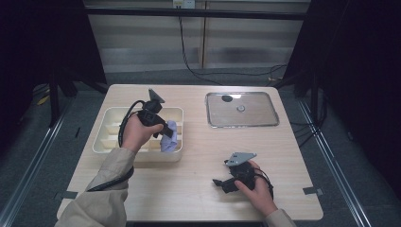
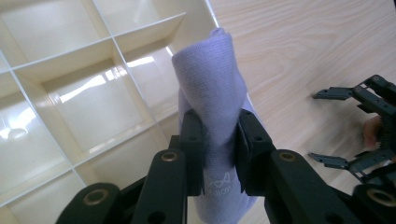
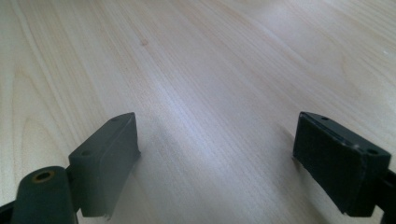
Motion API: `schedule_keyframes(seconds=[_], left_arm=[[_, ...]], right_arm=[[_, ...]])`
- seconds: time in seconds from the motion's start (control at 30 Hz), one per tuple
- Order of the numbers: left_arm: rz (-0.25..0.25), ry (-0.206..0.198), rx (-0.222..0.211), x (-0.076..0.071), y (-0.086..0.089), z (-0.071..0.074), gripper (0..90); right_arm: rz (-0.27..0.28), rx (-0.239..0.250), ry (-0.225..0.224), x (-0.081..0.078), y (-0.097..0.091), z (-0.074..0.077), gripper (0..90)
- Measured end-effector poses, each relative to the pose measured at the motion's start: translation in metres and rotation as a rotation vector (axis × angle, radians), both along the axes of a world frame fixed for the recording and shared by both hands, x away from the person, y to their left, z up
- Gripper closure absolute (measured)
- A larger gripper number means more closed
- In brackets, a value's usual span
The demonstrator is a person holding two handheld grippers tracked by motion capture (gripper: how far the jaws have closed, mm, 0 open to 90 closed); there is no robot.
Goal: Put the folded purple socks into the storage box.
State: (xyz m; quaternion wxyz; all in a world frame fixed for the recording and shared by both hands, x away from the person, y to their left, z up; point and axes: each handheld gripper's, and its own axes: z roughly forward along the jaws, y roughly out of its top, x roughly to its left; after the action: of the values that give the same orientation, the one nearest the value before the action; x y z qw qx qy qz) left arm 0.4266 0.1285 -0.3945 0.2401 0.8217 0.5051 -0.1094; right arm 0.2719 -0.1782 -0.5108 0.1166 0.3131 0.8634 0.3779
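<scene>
1. Lavender folded soft cloth [image 2: 212, 93] is clamped in the left gripper [image 1: 161, 126], hanging over the right end of the cream plastic divided organiser tray [image 1: 106, 144].
2. Placing looks nearly done; lowering into a compartment and release remain.
3. Right gripper [image 1: 223, 182] rests near, jaws apart, holding nothing.
4. Pale wooden table [image 1: 198, 156] bears a far steel tray [image 1: 272, 113]; dark room around.
</scene>
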Motion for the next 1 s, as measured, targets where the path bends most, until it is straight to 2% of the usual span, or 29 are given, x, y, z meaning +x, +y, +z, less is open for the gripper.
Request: schedule_keyframes(seconds=[0.13,0.27,0.7,1.0], left_arm=[[-0.005,-0.007,0.019,0.000,-0.002,-0.005,75.0],[-0.001,-0.008,0.019,0.001,-0.005,-0.010,75.0],[-0.028,0.013,0.051,-0.002,-0.015,-0.026,75.5],[-0.044,0.021,0.067,-0.005,-0.019,-0.030,76.0]], right_arm=[[0.000,0.000,0.000,0.000,0.000,0.000,13.4],[0.000,0.000,0.000,0.000,0.000,0.000,13.4],[0.002,-0.001,-0.002,0.000,0.000,0.000,13.4],[0.002,-0.001,-0.003,0.000,0.000,0.000,13.4]])
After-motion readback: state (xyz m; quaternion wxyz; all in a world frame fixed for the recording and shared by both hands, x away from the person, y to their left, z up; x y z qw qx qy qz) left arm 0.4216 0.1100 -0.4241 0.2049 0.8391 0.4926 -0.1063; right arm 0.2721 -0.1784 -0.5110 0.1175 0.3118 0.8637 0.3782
